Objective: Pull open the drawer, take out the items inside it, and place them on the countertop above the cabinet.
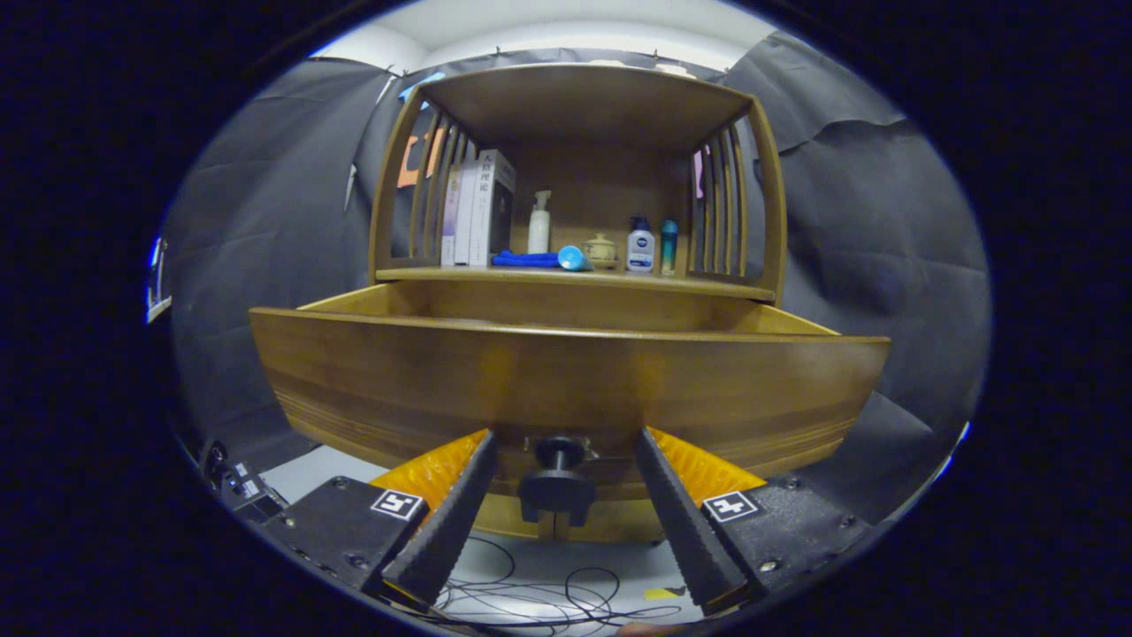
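The wooden drawer (566, 380) stands pulled out of the cabinet toward me, and its front panel hides whatever lies inside. Its dark round knob (557, 482) sits between my gripper's (564, 447) two fingers (447, 522), which are spread wide on either side of it without touching it. The gripper is open. Above the drawer runs the countertop (575, 276), a wooden shelf under a curved roof with slatted sides.
On the countertop stand books (478, 212), a white pump bottle (539, 223), a blue cloth (526, 258) with a blue roll, a small ceramic jar (601, 249), a lotion bottle (639, 246) and a teal bottle (669, 244). Cables (548, 593) lie on the floor below.
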